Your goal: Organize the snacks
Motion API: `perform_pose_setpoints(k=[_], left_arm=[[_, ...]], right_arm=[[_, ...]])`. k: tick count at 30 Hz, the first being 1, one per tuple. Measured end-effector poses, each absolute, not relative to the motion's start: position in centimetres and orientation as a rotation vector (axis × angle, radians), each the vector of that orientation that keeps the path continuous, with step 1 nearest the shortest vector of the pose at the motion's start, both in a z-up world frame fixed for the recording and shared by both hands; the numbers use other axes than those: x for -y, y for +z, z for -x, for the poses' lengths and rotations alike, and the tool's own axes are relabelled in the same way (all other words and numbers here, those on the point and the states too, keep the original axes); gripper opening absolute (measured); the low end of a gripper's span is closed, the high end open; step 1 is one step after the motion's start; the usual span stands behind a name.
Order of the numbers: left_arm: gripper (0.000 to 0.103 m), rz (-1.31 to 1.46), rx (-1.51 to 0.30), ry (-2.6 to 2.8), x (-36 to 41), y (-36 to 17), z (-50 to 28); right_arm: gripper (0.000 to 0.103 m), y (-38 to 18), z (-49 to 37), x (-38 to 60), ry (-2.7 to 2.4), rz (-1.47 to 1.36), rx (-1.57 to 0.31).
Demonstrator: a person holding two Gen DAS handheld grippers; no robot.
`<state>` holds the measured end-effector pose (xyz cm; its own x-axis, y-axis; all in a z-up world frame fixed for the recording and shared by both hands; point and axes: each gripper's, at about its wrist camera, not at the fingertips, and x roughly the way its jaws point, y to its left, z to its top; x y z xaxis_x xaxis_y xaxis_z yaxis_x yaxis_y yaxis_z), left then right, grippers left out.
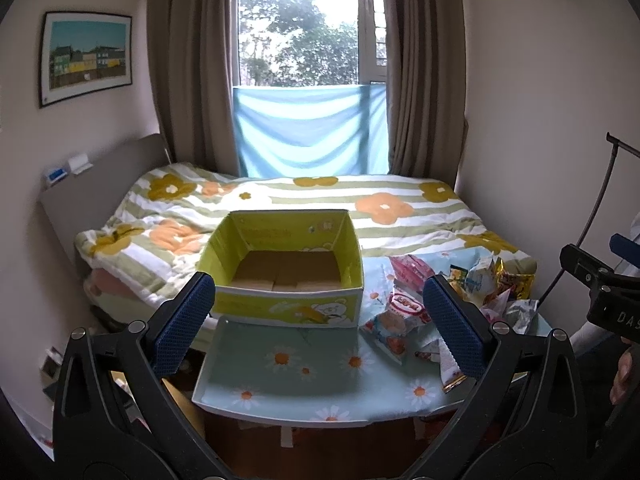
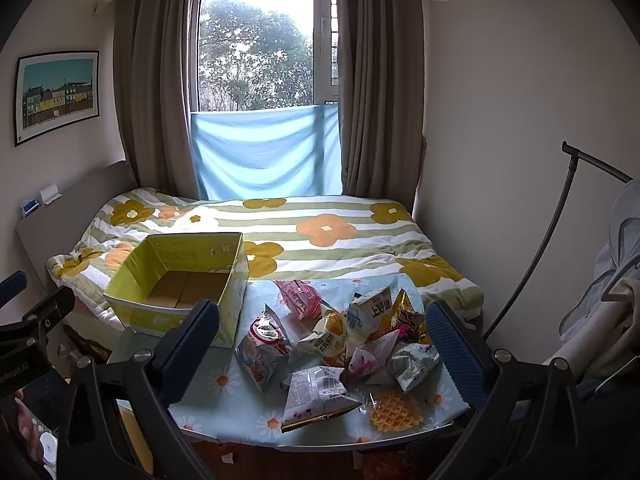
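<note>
At frame centre: yellow box (image 1: 286,276) stands open on the bench (image 1: 288,372) | lower right: snack packets (image 2: 340,344) heaped beside box, waffle (image 2: 396,412) nearest edge | left claw (image 1: 316,328) spread wide, holding nothing | right claw (image 2: 324,352) spread wide, holding nothing | bed (image 1: 400,204) behind
</note>
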<state>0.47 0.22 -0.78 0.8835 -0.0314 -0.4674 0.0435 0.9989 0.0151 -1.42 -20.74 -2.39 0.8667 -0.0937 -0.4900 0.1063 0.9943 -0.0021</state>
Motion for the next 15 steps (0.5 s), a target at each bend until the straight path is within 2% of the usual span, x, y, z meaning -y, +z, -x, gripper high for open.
perform_pose_setpoints(k=[15], left_arm=[[0.103, -0.014, -0.483, -0.043, -0.43, -0.54, -0.30]], right_arm=[[0.103, -2.27, 1.52, 20.58, -0.102, -0.020, -0.509]])
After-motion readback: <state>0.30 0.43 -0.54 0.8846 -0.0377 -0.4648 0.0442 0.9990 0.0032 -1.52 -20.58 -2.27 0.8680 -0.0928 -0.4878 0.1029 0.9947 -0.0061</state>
